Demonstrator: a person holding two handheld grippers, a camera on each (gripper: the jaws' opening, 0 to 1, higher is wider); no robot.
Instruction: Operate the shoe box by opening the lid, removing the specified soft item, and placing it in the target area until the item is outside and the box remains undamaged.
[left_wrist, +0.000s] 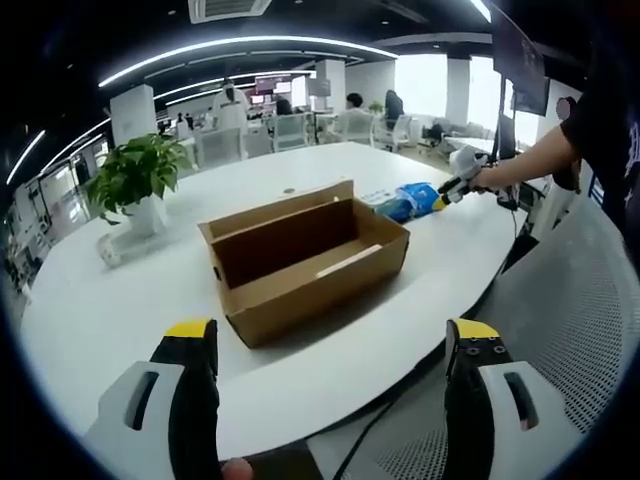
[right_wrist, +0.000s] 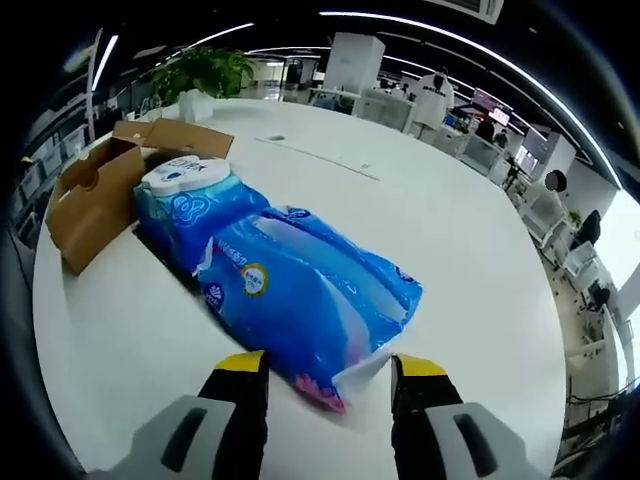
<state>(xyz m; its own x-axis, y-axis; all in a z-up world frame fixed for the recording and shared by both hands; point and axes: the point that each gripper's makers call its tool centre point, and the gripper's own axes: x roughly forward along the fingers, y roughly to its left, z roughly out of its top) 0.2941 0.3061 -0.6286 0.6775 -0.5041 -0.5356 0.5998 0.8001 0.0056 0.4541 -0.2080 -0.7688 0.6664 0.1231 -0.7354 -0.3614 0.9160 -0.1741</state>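
While the shoe box (left_wrist: 305, 262) sits open on the white counter (left_wrist: 100, 310), its lid folded back along the far side, the left hand-held gripper (left_wrist: 335, 350) hangs near the counter's edge with its yellow-tipped jaws spread wide and nothing between them. The box lies ahead of that gripper, well apart from it, and its inside shows bare brown cardboard.

Beyond the box in the left gripper view, the blue soft pack (left_wrist: 408, 201) lies on the counter just beside the box's far corner. The right hand-held gripper (left_wrist: 447, 195), held by a person's hand (left_wrist: 487, 178), is at the pack's outer end.

From the right gripper view, the same blue pack (right_wrist: 300, 285) stretches away from the right hand-held gripper (right_wrist: 328, 365) toward the cardboard box (right_wrist: 95, 195). A second, smaller blue packet with a white round lid (right_wrist: 185, 200) lies at the far end of the pack, close against the box. The near end of the big pack reaches down between the two jaws, its crimped edge lying in the gap. The jaws stand fairly wide, one on each side of that edge; whether they press on it I cannot tell.

A potted plant (left_wrist: 140, 180) stands on the counter beyond the box. Office chairs and people show in the background, too small to make out further.
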